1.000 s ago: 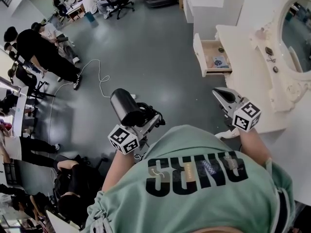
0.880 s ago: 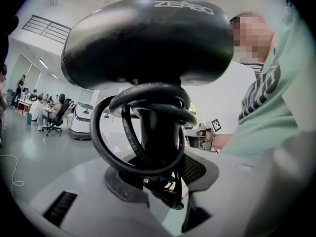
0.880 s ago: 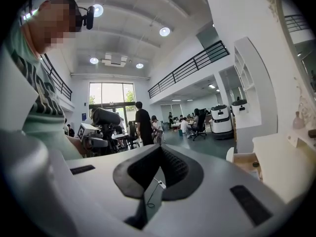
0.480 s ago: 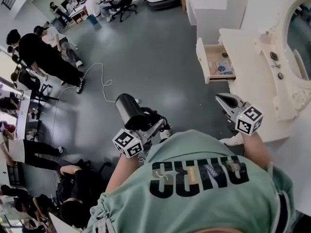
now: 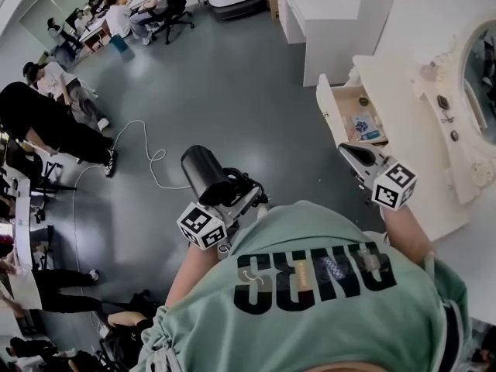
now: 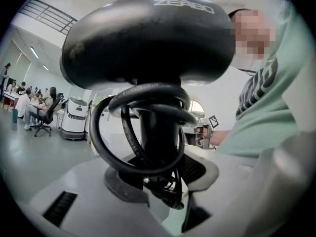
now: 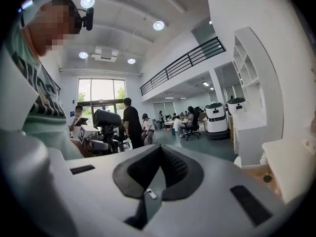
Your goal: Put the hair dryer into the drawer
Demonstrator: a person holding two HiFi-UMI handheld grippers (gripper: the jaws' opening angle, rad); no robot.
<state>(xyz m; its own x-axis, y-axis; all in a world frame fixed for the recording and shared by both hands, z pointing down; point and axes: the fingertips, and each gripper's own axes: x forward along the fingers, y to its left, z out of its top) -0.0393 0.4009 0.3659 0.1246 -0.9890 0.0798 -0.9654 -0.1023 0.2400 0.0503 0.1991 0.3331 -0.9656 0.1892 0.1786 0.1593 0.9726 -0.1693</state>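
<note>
Two pale grey jaws of the left gripper are clenching the upright handle of the hair dryer, with their dark ribbed pads pressing in from either side. The dryer is matte black, with a fat rounded barrel sitting crosswise on a slim handle and carrying small grey lettering along its top. Its glossy black cord is looping in loose coils around the handle, just above the jaws.

In the head view the dryer is hanging in the air over the smooth grey floor, out in front of the person's green shirt. Its barrel is pointing up and away from the left gripper's marker cube. It is well apart from the drawer, which is lying off to its right.

The right gripper is holding nothing, and its jaws are resting together at the tips. It is hovering just beside the near end of the drawer.

The drawer is standing pulled out of the white dressing surface, showing a white front panel and a pale wooden inside. A small printed packet is lying in it. An oval mirror in an ornate white frame is rising behind the surface.
</note>
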